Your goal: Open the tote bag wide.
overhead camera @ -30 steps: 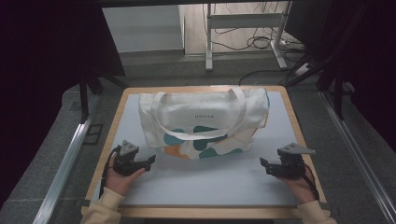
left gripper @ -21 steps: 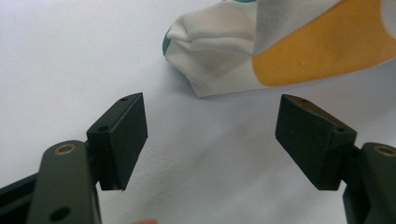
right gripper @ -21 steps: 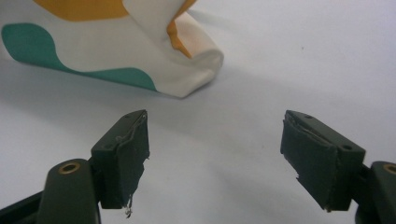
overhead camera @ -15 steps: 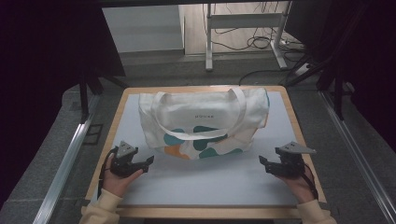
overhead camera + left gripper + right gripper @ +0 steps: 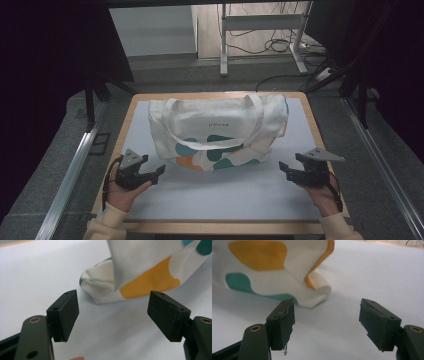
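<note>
Soft, light cloth bag [image 5: 217, 132] lies flat mid-table, likely floppy w/ no stiff edge; both grippers, left [image 5: 156, 174] & right [image 5: 284, 170], jaws wide apart & empty, near its bottom corners, prob best hold.

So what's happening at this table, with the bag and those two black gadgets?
A person sits at a table covered by a white mat, holding a hand-held gripper in each hand. A white tote bag with teal and orange patches lies flat in the middle. The left hand-held gripper and the right hand-held gripper both sit open near the bag's two lower corners, pointed at it but not touching. Nothing is grasped yet.
</note>
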{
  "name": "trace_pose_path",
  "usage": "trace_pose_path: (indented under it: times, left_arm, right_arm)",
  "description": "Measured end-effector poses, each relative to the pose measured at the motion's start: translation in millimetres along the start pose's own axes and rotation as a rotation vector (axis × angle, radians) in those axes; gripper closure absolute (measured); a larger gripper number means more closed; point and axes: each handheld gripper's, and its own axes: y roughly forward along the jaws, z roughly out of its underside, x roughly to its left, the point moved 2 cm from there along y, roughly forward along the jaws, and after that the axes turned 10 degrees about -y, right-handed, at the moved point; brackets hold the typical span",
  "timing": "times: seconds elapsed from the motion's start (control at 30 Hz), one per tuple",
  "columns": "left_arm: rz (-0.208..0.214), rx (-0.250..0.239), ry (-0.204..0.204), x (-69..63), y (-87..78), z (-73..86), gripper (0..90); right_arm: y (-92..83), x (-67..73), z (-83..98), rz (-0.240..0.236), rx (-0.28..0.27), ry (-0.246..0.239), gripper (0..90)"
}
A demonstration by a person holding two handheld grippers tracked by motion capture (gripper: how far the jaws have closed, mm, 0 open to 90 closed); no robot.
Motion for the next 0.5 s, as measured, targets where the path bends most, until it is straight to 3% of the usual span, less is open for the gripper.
trace_pose_path:
  times: [0.23,0.5]
  left_arm:
    - [0.019,-0.009,-0.032,4.9,-4.9,-8.9,24.9]
    - [0.016,-0.033,-0.039,6.1,-14.3,-20.4,24.9]
  right_arm:
    - [-9.3,-5.1,-9.8,-0.004,-0.042,0.016,28.8]
    - [-13.6,-11.0,-18.8,-0.001,-0.052,0.026,29.1]
